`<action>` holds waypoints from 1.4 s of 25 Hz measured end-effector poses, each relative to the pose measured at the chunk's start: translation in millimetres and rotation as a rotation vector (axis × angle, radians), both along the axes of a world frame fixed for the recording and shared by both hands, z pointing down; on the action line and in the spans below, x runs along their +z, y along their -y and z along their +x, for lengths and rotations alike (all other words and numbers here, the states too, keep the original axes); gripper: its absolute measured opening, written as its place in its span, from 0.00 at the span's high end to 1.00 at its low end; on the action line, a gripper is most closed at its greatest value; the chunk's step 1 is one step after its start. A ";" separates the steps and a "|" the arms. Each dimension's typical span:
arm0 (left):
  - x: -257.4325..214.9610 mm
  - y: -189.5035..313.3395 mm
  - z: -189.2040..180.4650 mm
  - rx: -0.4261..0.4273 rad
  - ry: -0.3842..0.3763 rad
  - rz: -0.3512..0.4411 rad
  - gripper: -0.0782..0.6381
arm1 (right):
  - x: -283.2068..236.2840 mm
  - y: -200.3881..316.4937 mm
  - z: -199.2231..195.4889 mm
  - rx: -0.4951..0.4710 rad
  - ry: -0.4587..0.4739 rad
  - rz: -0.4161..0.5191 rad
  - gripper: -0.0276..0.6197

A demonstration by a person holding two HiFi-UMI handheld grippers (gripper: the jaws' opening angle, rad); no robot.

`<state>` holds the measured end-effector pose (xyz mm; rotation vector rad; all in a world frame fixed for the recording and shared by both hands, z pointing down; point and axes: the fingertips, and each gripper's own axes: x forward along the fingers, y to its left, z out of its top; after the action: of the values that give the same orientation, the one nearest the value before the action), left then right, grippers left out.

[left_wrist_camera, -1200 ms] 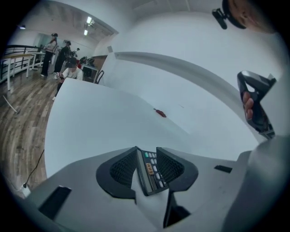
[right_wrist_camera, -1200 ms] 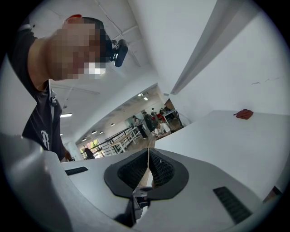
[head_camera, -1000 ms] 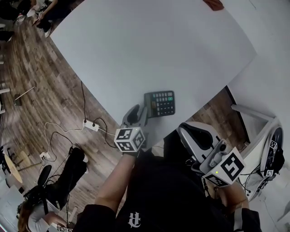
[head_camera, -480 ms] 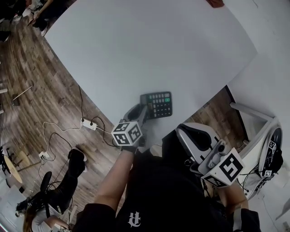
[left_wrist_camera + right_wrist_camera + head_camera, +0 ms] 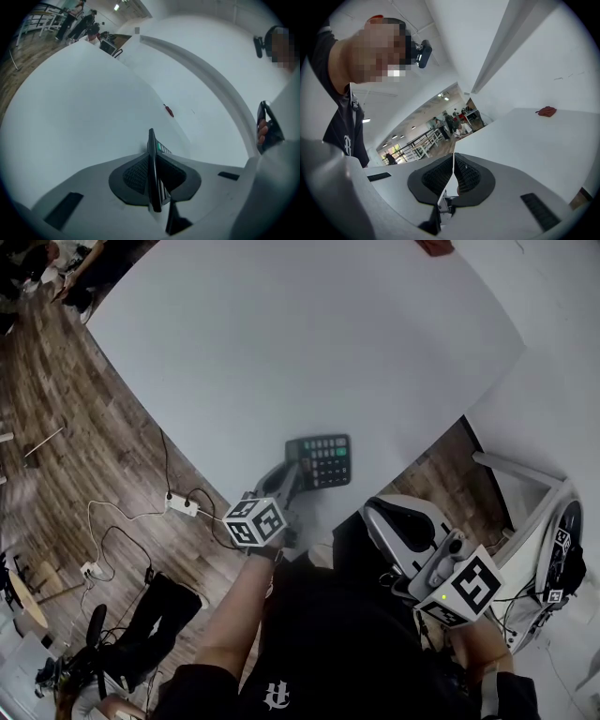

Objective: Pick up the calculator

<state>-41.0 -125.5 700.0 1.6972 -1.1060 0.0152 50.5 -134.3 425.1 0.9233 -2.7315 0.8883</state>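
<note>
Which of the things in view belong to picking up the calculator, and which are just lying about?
Job: calculator; left gripper, shut on it.
Lying about: red object on the table; power strip on the floor; right gripper, shut, empty.

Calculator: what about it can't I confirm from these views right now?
- Head view: calculator key labels too small; its left edge is covered by the left gripper.
- Left gripper view: it shows edge-on between the fingers, face mostly hidden.
- No view settles whether it is off the table.

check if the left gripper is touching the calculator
Touching. In the left gripper view the left gripper has its jaws shut on the calculator, whose thin edge stands pinched between both pads with no gap.
</note>
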 end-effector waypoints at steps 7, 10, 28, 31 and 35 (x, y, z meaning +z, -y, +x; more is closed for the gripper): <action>-18.3 6.1 6.5 0.027 0.018 0.046 0.83 | -3.7 -3.8 0.0 -0.009 0.008 0.018 0.93; -31.5 8.0 2.0 0.023 0.018 0.063 0.83 | -8.1 -5.2 -3.5 -0.015 0.009 0.032 0.93; -176.8 -4.4 -20.4 0.046 0.022 0.253 0.83 | -50.2 -10.3 -16.4 0.007 0.007 0.100 0.93; -208.9 -18.4 -29.3 0.053 0.024 0.289 0.83 | -68.5 -14.1 -17.5 0.012 0.015 0.129 0.93; -248.5 -27.5 -35.7 0.070 0.029 0.359 0.83 | -93.6 -12.3 -17.3 0.028 0.025 0.197 0.93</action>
<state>-76.7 -98.0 451.4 2.0602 -1.1187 -0.1222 33.3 -122.1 331.6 0.9920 -2.8741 0.6468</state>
